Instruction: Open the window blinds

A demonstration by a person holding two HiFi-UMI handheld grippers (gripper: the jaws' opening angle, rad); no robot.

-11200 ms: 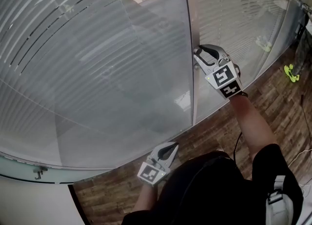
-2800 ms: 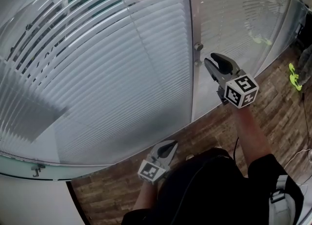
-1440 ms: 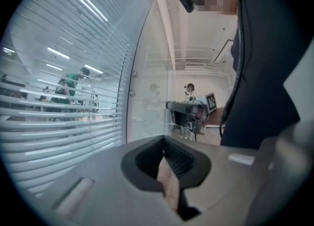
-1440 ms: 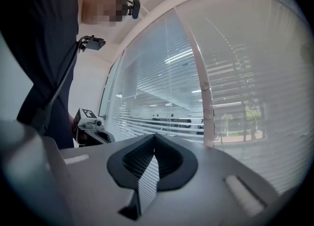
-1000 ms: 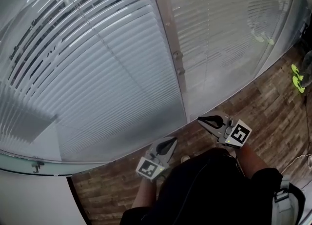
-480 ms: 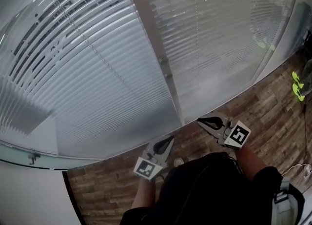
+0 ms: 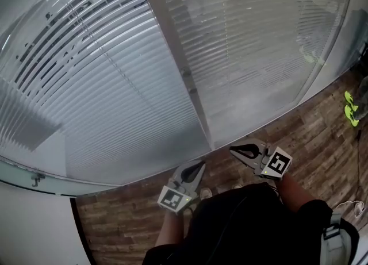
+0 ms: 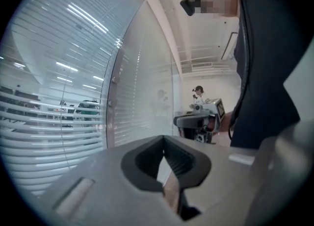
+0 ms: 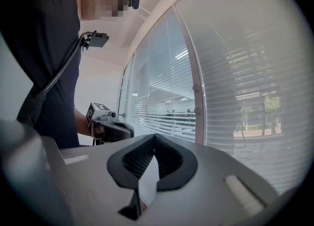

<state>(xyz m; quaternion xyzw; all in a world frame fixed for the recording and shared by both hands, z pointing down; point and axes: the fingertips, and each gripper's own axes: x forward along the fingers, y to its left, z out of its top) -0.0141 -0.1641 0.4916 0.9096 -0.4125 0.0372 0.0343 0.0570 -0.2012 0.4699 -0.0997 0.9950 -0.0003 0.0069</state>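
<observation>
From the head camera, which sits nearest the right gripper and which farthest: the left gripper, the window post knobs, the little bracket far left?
From the right gripper:
1. left gripper, just beside it, to its lower left.
2. knobs, above, on the window post.
3. bracket, far lower left.

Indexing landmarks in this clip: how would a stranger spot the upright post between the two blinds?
White slatted blinds fill the top of the head view. The post runs down through them to the wood floor, ending near the right tool. Unlike the slats beside it, it is one plain solid strip bearing two knobs.
</observation>
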